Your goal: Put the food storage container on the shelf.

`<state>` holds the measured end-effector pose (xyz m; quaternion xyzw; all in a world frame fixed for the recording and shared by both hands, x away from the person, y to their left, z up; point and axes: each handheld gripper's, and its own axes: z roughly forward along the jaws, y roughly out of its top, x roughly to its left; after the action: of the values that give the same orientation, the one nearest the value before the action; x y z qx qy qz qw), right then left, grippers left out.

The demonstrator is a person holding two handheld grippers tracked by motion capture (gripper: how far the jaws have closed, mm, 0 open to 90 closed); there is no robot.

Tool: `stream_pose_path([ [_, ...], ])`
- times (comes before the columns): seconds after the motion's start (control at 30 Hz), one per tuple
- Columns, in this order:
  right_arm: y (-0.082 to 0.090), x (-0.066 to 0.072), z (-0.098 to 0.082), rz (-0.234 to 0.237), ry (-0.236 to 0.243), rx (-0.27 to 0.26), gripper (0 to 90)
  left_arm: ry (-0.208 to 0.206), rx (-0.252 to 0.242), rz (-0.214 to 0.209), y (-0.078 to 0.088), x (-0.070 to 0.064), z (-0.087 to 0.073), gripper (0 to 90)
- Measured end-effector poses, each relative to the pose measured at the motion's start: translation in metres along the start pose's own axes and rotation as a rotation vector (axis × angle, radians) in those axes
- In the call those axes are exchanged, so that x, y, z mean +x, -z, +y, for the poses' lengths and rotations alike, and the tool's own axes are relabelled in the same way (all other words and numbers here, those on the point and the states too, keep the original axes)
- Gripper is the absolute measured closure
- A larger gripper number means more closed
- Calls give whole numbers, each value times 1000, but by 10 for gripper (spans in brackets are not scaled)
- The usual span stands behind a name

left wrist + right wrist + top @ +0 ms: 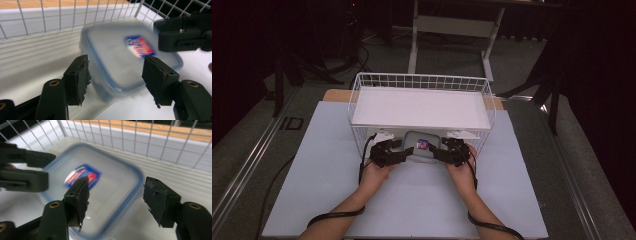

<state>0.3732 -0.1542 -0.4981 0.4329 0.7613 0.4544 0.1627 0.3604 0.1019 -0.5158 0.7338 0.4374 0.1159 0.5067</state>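
A clear plastic container [422, 145] with a blue-rimmed lid and a red and blue label [138, 46] lies on the lower level of a white wire rack [422, 80], under its white shelf [419, 107]. My left gripper [404, 150] is at the container's left side and my right gripper [436, 152] at its right side. In the left gripper view the jaws [117, 75] stand apart around a near corner of the blurred container [117, 65], pads clear of it. In the right gripper view the jaws [116, 197] are wide around another corner of the container [112, 185].
The rack stands on a pale board [412, 200] over the table. Wire walls [60, 17] close the rack's back and sides behind the container. A white-framed stand [452, 25] is on the floor beyond. Cables trail from both forearms.
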Motion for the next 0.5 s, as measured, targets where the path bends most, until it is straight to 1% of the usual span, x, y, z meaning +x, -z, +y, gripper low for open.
stream_pose_path([
  [0.1,1,-2,0,12,-20,10,388,-5,2,-4,-1,0,1,399],
  [0.17,4,-1,0,14,-20,-10,388,-18,4,-1,1,-1,2,400],
  [0.2,6,0,0,17,-12,-14,387,-21,-3,-7,3,-2,2,400],
  [0.23,7,0,0,33,-18,-13,387,-24,-7,-10,5,-3,3,400],
  [0.27,9,2,-1,44,-57,11,387,-34,-16,-8,8,-4,3,399],
  [0.3,10,1,-2,39,-44,8,387,-34,-21,-8,10,-6,4,399],
  [0.33,10,0,-4,40,-20,-6,387,-33,-25,-8,13,-7,4,399],
  [0.43,15,0,-8,21,23,-21,387,-47,-42,-11,21,-9,4,399],
  [0.47,15,0,-8,21,23,-21,387,-47,-42,-11,21,-9,4,399],
  [0.5,18,0,-9,16,31,-27,388,-55,-43,-9,25,-10,3,399],
])
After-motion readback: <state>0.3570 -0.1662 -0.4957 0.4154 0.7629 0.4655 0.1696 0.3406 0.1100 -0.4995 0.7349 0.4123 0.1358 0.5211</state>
